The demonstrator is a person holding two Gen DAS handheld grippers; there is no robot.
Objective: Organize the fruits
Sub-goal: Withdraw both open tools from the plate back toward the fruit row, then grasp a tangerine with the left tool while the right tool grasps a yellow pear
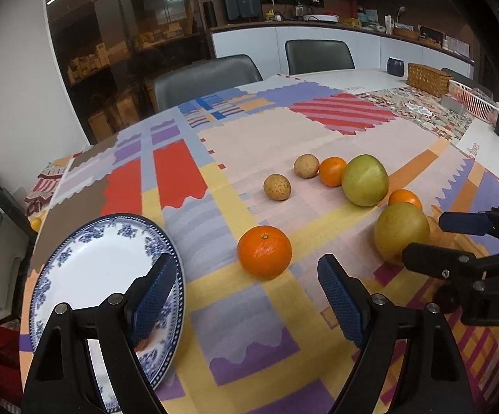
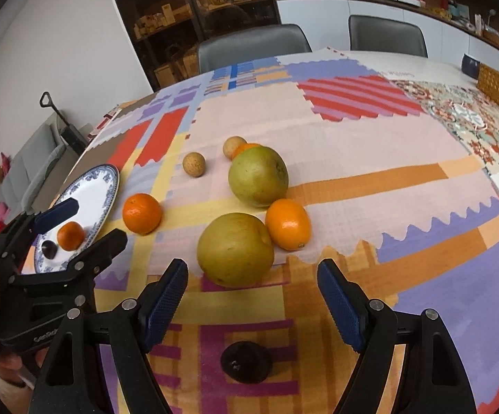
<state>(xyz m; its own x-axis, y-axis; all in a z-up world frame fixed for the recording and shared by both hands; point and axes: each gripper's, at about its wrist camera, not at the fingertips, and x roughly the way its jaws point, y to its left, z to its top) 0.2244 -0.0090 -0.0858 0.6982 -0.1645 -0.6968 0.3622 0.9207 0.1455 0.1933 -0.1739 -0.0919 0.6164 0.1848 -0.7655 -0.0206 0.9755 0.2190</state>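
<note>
**Ana:** Right wrist view first: the right gripper has its jaws apart with nothing between them, tilted down over the tablecloth. Just past its tips sits a big yellow-green fruit, touching an orange. A dark plum lies under the jaws, nearer the camera.

**Ben:** And the left gripper?

**Ana:** Also spread and empty, its left finger over the rim of the blue-patterned plate, with a loose orange just ahead.

**Ben:** So the plate is the collecting spot?

**Ana:** Probably. It already holds a small orange and a dark fruit. The other fruits lie loose mid-table: two brown ones, another green one, another orange. Each gripper seems lined up on its nearest fruit.
</note>
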